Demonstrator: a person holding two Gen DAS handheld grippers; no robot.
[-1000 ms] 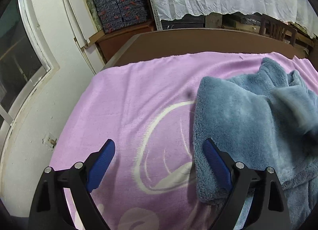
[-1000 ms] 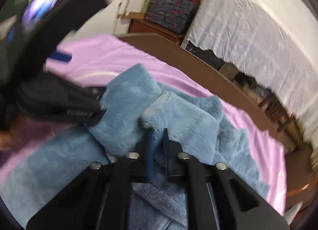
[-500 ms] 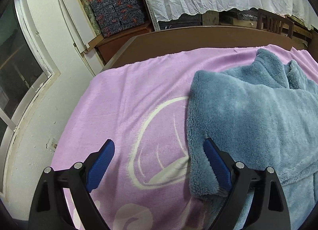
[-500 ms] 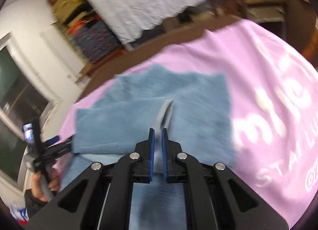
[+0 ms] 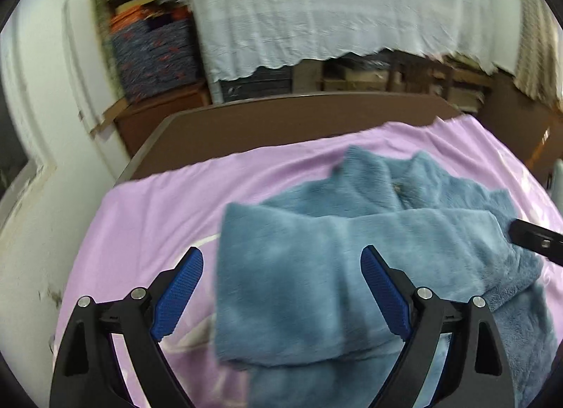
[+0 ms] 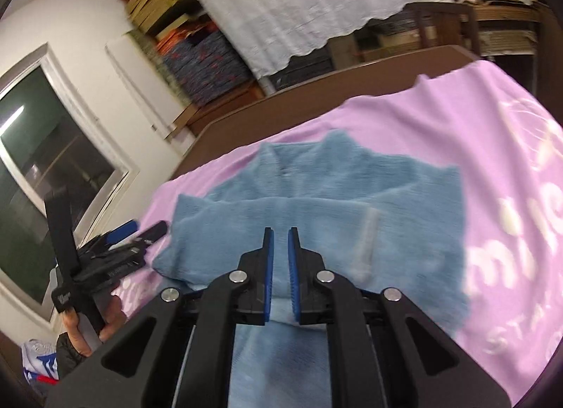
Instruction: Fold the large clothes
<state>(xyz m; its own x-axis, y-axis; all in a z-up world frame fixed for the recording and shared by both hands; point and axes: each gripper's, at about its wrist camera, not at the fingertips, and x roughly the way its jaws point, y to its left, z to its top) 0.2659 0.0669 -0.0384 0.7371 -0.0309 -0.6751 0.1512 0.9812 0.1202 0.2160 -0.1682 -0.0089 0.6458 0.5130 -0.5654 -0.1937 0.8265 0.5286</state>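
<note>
A large blue fleece garment [image 5: 352,253] lies on a lilac blanket [image 5: 151,207], with its sleeve folded across the body. It also shows in the right wrist view [image 6: 316,204]. My left gripper [image 5: 281,284] is open and empty, hovering over the garment's folded left part. My right gripper [image 6: 280,260] has its jaws a small gap apart with nothing between them, above the garment's near part. The left gripper shows in the right wrist view [image 6: 137,232] at the garment's left edge, and part of the right gripper shows in the left wrist view [image 5: 535,239].
The brown table edge [image 5: 281,119] runs behind the blanket. A white lace cloth [image 5: 334,10] hangs over shelves beyond it. Stacked boxes [image 5: 155,52] stand at the back left by a white wall. A window [image 6: 42,175] is on the left.
My right gripper has let go of the sleeve, which now lies flat across the garment, and drawn back. My left gripper has moved right, over the garment.
</note>
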